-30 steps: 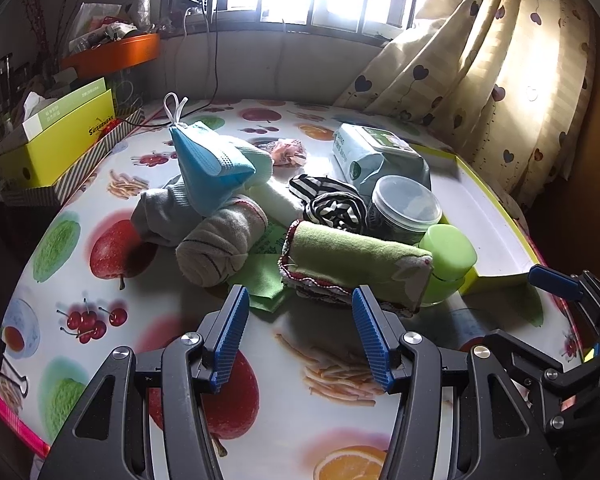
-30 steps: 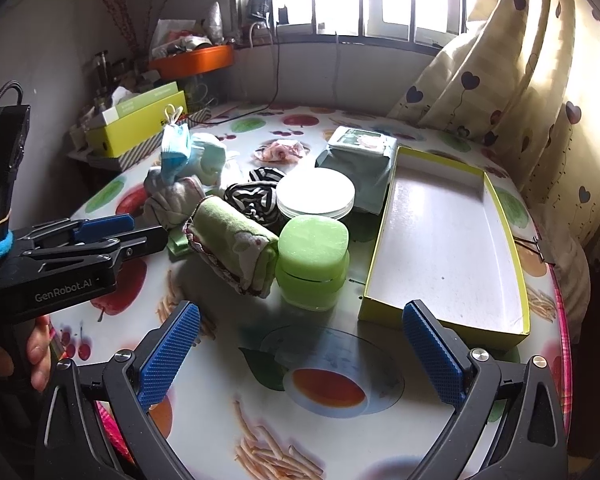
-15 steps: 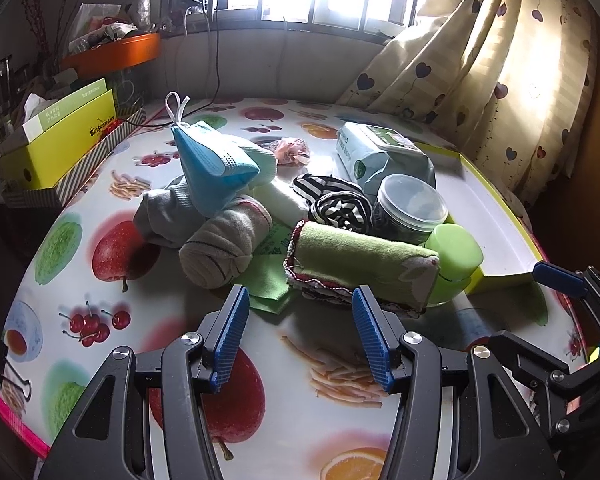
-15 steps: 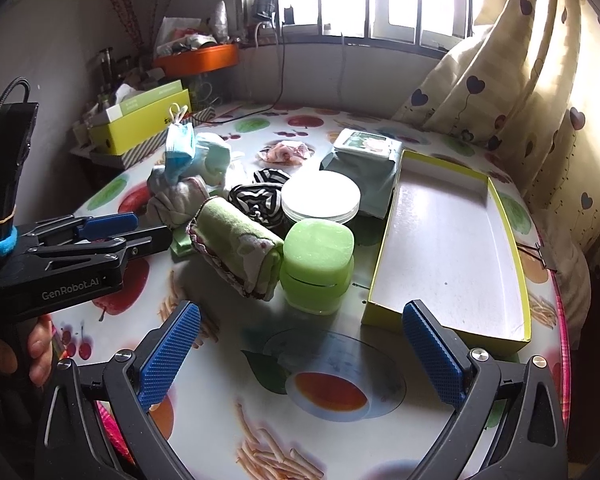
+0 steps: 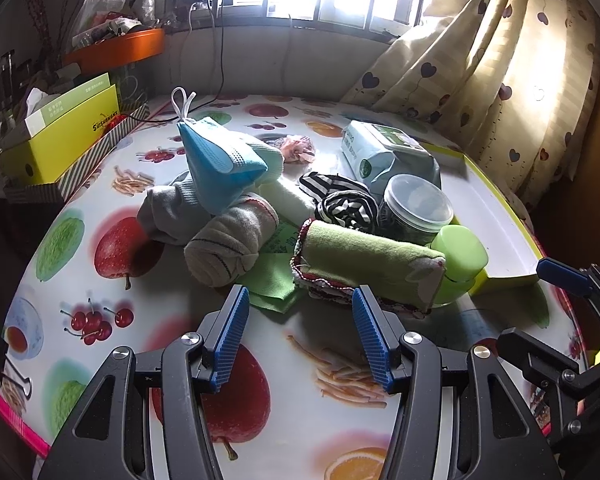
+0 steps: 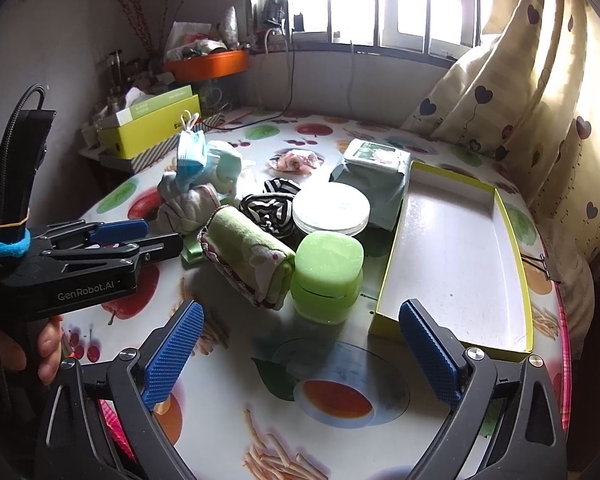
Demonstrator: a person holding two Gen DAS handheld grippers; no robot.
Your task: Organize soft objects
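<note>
A rolled green towel (image 5: 364, 268) (image 6: 248, 256) lies in the middle of the fruit-print table. Left of it sit grey rolled socks (image 5: 228, 240) (image 6: 184, 208), a blue face mask (image 5: 216, 164) (image 6: 190, 156), a striped black-and-white cloth (image 5: 344, 204) (image 6: 270, 208) and a flat green cloth (image 5: 272, 280). An empty yellow-rimmed tray (image 6: 452, 256) (image 5: 496, 224) lies at the right. My left gripper (image 5: 298, 332) is open, just short of the towel. My right gripper (image 6: 300, 352) is open wide, nearer than the green box (image 6: 326, 272).
A clear round lidded tub (image 5: 416, 208) (image 6: 332, 208), a wet-wipes pack (image 5: 384, 152) (image 6: 374, 160) and a pink scrap (image 6: 296, 160) sit behind the pile. A yellow carton (image 5: 64, 132) stands at the far left. A curtain (image 6: 532, 80) hangs at the right. A hand (image 6: 48, 344) holds the left gripper.
Both grippers have edged slightly forward toward the pile; the towel and green box look a little nearer. Nothing was taken hold of and both stay open.
</note>
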